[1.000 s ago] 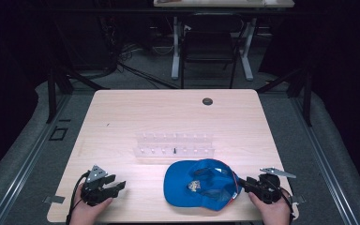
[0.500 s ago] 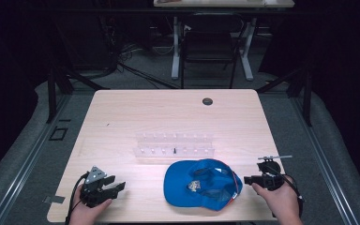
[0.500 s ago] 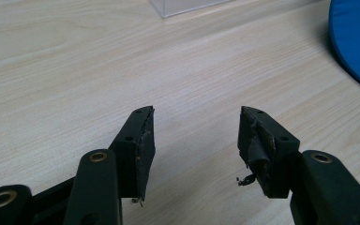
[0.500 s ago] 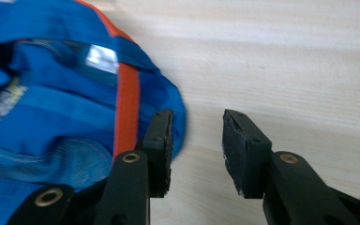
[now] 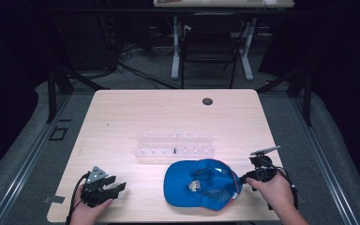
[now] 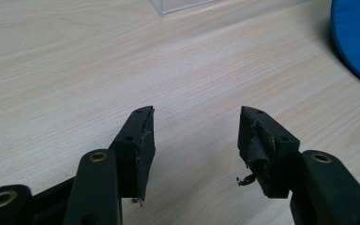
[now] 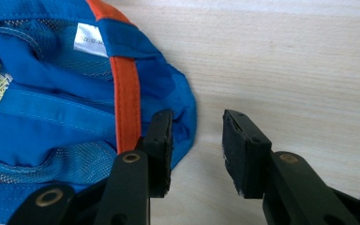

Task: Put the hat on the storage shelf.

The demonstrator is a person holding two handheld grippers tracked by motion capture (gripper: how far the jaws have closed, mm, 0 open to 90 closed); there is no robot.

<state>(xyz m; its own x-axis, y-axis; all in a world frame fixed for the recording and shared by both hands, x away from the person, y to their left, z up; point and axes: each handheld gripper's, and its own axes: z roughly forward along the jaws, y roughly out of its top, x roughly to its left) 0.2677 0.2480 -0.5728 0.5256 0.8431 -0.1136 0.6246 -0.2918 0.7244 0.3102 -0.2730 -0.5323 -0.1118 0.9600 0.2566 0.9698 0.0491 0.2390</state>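
Note:
A blue cap (image 5: 201, 183) lies upside down near the table's front edge, its orange-trimmed lining (image 7: 51, 93) facing up. My right gripper (image 5: 243, 178) is at the cap's right rim, pointing left. In the right gripper view its jaws (image 7: 196, 119) have just been closing and stand partly open. One jaw is over the cap's edge, a bit of blue rim is in the gap, and the pads are not pressing on it. My left gripper (image 5: 118, 187) rests at the front left, open (image 6: 196, 123) over bare wood, with nothing between its jaws.
A clear plastic rack (image 5: 174, 145) with small compartments stands just behind the cap; its corner (image 6: 178, 4) and the cap's brim (image 6: 356, 37) appear in the left gripper view. A dark round grommet (image 5: 207, 101) sits near the table's far edge. The floor around is dark.
My right gripper has risen a little and shifted away from the front edge beside the cap's rim. The left gripper and the cap have stayed put.

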